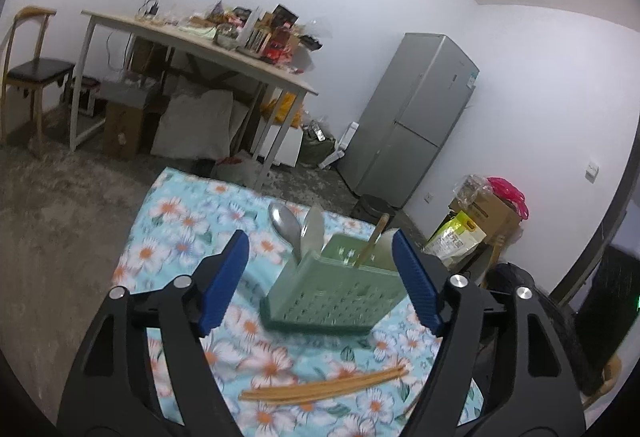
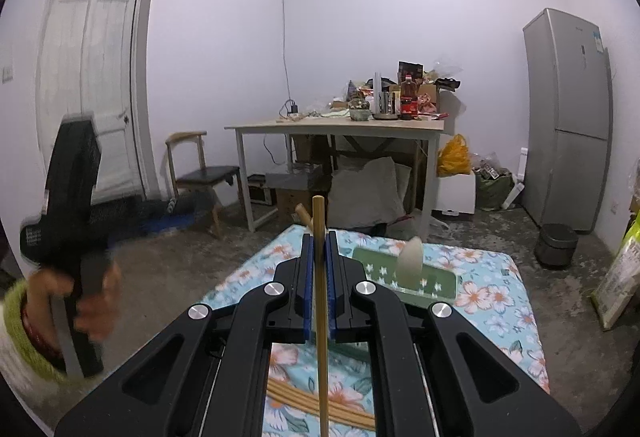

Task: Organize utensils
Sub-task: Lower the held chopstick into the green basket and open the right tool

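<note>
A green perforated utensil holder (image 1: 334, 295) stands on the floral cloth (image 1: 180, 233). It holds a metal spoon (image 1: 285, 223), a pale spoon (image 1: 314, 229) and a wooden chopstick (image 1: 374, 239). My left gripper (image 1: 320, 279) is open, its blue pads on either side of the holder, apart from it. Several wooden chopsticks (image 1: 324, 387) lie on the cloth in front. My right gripper (image 2: 319, 249) is shut on a wooden chopstick (image 2: 320, 277), held upright above the cloth; the holder (image 2: 434, 283) with the pale spoon (image 2: 410, 263) sits to its right. More chopsticks (image 2: 304, 397) lie below.
A cluttered table (image 2: 340, 123) and a chair (image 2: 200, 173) stand behind. A grey fridge (image 2: 568, 117) is at the right, with a dark bin (image 2: 556, 245) near it. Boxes and bags (image 1: 476, 225) sit right of the cloth. The hand holding the left gripper (image 2: 80, 237) is at the left.
</note>
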`<state>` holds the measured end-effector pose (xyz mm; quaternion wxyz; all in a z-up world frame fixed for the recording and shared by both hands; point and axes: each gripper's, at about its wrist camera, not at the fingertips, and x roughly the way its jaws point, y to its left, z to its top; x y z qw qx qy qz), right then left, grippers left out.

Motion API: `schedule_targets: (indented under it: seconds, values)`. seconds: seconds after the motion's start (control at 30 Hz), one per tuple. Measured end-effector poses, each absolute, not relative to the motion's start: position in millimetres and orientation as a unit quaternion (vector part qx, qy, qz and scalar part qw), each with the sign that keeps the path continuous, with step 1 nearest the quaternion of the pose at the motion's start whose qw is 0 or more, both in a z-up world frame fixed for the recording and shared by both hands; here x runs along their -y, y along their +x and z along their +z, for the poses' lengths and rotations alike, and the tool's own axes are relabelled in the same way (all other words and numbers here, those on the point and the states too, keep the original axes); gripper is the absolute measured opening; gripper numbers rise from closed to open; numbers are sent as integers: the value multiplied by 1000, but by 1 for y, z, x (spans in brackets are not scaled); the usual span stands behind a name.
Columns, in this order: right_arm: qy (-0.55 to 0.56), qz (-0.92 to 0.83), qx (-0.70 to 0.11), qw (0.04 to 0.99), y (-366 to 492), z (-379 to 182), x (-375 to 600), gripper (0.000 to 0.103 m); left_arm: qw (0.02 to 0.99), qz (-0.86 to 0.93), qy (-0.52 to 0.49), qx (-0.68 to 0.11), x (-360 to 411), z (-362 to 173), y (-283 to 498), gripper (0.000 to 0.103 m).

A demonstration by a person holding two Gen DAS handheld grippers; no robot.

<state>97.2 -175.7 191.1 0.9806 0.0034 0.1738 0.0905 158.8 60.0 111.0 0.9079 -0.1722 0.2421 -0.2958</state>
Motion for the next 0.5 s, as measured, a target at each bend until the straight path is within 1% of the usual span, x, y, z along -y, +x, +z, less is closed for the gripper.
schedule_targets:
  seconds: [0.3, 0.5]
  values:
    - [58, 123, -133, 982, 132, 240, 212, 6, 907, -277, -156, -276, -68, 80, 139, 81]
    - [85, 141, -118, 979, 173, 265, 223, 6, 904, -267, -156, -295, -72, 61, 134, 83]
